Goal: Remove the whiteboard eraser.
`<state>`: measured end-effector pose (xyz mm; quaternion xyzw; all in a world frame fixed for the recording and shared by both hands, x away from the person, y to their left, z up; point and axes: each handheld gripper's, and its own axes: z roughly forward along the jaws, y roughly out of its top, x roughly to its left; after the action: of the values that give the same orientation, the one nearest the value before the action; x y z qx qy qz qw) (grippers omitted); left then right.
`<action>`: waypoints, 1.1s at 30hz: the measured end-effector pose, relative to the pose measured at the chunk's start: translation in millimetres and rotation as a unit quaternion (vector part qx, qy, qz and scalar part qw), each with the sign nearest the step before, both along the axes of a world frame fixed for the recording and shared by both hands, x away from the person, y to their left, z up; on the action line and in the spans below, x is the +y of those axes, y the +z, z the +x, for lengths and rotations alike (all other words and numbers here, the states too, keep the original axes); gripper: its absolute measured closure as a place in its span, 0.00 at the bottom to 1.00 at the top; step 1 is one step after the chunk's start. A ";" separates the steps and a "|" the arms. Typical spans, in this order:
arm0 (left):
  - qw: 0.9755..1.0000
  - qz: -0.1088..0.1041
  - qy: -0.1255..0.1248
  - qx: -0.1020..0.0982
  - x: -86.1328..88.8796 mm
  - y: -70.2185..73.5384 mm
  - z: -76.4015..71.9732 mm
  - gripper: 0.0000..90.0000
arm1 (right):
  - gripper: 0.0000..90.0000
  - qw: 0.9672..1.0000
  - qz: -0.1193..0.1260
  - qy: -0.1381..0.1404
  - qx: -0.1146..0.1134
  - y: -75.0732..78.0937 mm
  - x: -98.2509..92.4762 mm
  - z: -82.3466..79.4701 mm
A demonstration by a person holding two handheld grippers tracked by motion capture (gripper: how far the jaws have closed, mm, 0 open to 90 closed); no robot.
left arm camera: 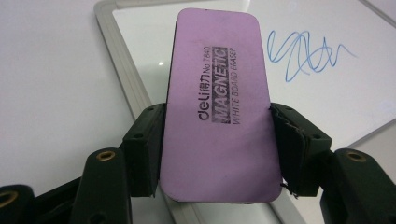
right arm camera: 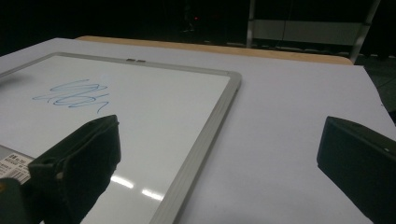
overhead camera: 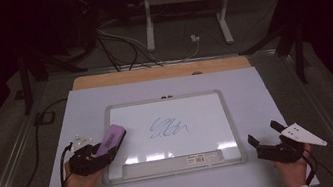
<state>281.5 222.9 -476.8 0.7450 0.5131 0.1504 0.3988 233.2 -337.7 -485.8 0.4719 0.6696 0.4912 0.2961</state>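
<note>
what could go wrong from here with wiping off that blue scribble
The left gripper grips the purple eraser only near its rear end, so pressing down may pivot or slip it. The whiteboard lies loose on the table, and the right gripper, open beside it, isn't steadying it, so it may slide.

high view: above, facing forward-down | gripper views: low, close, along their jaws | shared: whiteboard (overhead camera: 170,131) scribble (overhead camera: 167,127)

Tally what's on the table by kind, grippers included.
Whiteboard, carrying a blue scribble: 1
Purple eraser, clamped in the left gripper: 1
Grippers: 2, the left gripper and the right gripper, which stands open and empty
Total: 4
</note>
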 end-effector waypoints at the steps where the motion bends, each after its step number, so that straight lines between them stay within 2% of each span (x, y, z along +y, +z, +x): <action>1: 1.000 0.001 -0.001 -0.001 -0.5 0.8 0.7 0.46 | 0.00 1.000 0.001 0.000 -0.001 0.1 0.1 -0.1; 14: 1.000 -0.011 0.002 -0.020 -11.3 6.4 12.5 0.46 | 0.00 1.000 -0.003 0.003 -0.001 -0.2 0.6 0.4; 26: 1.000 0.008 -0.016 -0.024 -29.6 7.7 26.0 0.46 | 0.00 1.000 -0.002 0.004 -0.001 -0.2 1.0 0.3; 33: 0.999 0.014 -0.025 -0.019 -39.9 -0.1 34.9 0.46 | 0.00 1.000 -0.005 0.007 -0.002 -0.7 1.2 1.3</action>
<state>316.5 183.1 -476.9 0.7600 0.4846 0.1622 0.4016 234.5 -336.5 -486.4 0.4647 0.6749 0.4906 0.2963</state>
